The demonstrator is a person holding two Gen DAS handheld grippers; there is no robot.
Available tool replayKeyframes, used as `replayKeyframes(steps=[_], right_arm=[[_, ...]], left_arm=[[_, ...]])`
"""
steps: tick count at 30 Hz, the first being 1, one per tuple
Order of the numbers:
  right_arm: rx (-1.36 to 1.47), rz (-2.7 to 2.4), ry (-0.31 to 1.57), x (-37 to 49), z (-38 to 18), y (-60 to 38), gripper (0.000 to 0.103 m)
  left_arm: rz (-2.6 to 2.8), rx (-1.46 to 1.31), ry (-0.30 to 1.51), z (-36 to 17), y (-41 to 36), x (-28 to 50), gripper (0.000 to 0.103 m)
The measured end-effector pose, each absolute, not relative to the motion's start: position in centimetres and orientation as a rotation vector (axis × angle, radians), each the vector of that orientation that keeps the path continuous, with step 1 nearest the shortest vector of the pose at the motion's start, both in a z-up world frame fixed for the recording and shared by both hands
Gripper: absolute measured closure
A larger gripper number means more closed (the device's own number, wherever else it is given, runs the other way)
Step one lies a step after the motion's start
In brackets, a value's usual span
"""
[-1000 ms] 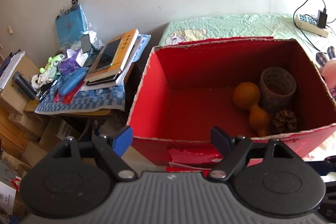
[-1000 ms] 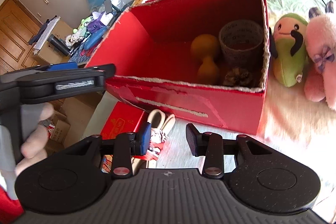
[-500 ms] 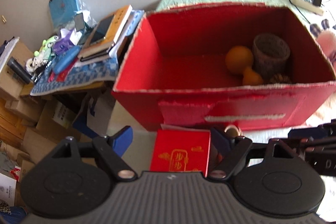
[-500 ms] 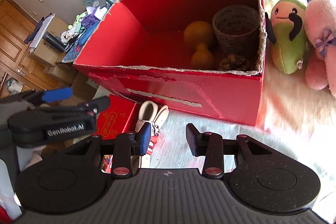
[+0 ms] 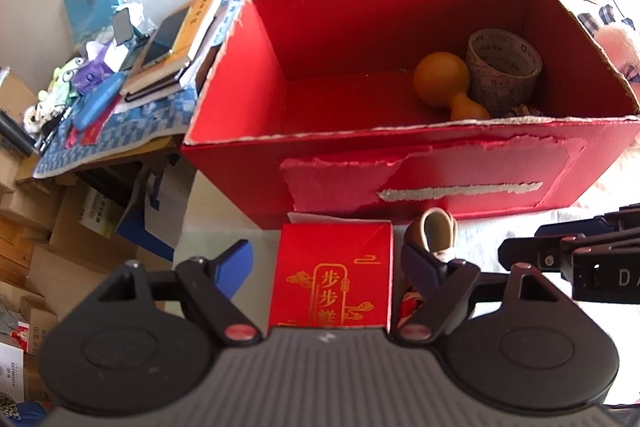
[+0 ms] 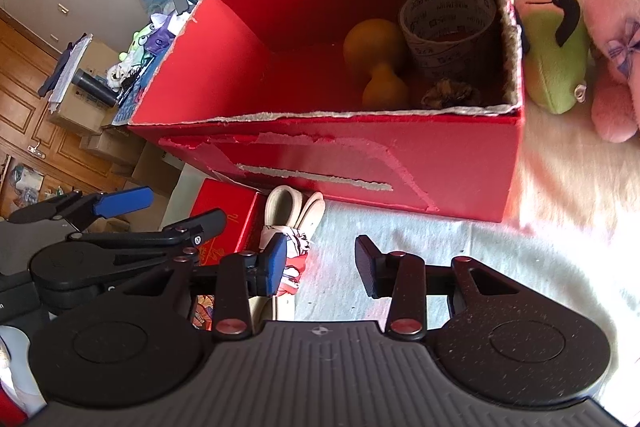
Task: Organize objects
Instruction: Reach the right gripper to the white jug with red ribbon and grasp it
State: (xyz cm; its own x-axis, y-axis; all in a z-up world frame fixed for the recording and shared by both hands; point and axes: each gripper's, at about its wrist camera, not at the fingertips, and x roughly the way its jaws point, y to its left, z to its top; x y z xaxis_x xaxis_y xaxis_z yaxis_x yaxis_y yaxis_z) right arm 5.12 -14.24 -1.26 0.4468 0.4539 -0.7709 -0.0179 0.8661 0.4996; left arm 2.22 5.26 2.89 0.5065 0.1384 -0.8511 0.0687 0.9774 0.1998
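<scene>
So the left hand-held gripper (image 5: 326, 267) is hanging with its fingers spread wide on either side of a small red gift box (image 5: 332, 283), not touching it; the right hand-held gripper (image 6: 320, 263) is sitting open over bare bedding; the big red cardboard box (image 5: 420, 163) is filling the frame's center, holding an orange gourd (image 5: 444, 83), a tape roll (image 5: 504, 67) and a pinecone (image 6: 448, 93).

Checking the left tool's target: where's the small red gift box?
Left wrist view, bottom centre: small red gift box outside the big red cardboard box, between the open left tool.

Both wrist views face the red box (image 5: 400, 163) closely.
</scene>
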Motion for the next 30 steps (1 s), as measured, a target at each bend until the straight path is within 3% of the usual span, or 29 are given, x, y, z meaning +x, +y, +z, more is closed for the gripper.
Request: replayKeyframes(steps=[13, 20, 30], right_arm=[[0.505, 0.299, 1.099, 6.3, -1.7, -13.4, 0.061], [0.493, 0.325, 1.15, 7.2, -2.6, -12.4, 0.057], [0.478, 0.363, 1.24, 8.2, -4.4, -10.6, 0.057]], left_arm=[[-0.066, 0.197, 1.044, 2.2, 7.0, 2.2, 0.021], [-0.227, 0.126, 1.045, 2.0, 7.7, 1.0, 0.034], [-0.378, 0.162, 1.062, 1.1, 5.6, -0.1, 0.041]])
